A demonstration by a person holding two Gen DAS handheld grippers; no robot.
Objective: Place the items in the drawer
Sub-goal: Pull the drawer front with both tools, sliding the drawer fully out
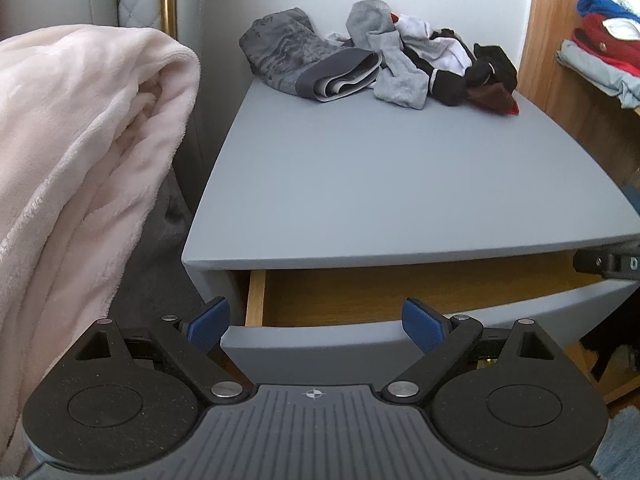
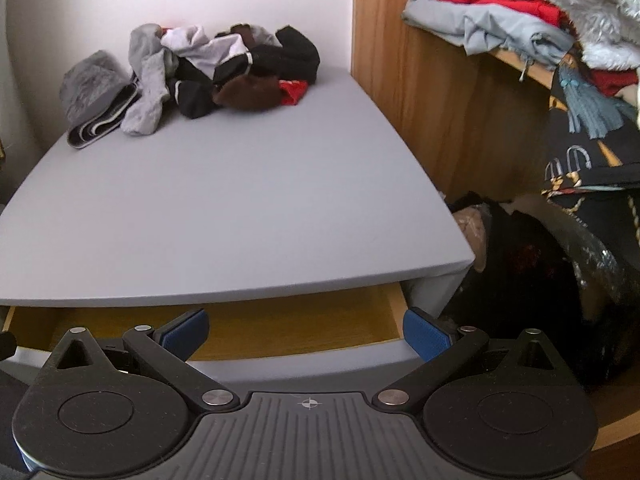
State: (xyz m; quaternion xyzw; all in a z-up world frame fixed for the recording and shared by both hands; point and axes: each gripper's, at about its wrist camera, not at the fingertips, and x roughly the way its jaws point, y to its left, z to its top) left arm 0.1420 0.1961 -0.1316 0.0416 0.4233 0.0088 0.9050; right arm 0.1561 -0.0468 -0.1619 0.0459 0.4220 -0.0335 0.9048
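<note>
Right now the drawer (image 1: 360,296) stands pulled partly out from under the top of the grey nightstand (image 1: 380,176), its wooden floor bare as far as can be seen; the nightstand top covers the back part, so what lies deeper in cannot be told. The clothes for it sit in a heap at the far edge of the nightstand, against the white wall: grey patterned underwear (image 1: 304,56) folded on the left, a light grey sock (image 1: 396,72) draped beside it, and a tangle of black, white, brown and red pieces (image 1: 472,68) on the right. How many items make up the tangle is hard to make out.

Both grippers hover low in front of the drawer, pointing toward the wall, well apart from the clothes. The left gripper (image 1: 316,324) has its blue-padded fingers spread wide over the drawer's front panel, holding nothing. The right gripper (image 2: 308,336) sits the same way, jaws wide apart and empty, above the drawer's right end. No hand or sleeve shows in either view.

A pale pink blanket (image 1: 80,160) hangs at the left of the nightstand. On the right, a wooden shelf (image 2: 516,64) carries folded red and grey clothes (image 2: 496,12), cut off by the frame edge, with dark fabric bunched below that is too shadowed to identify.
</note>
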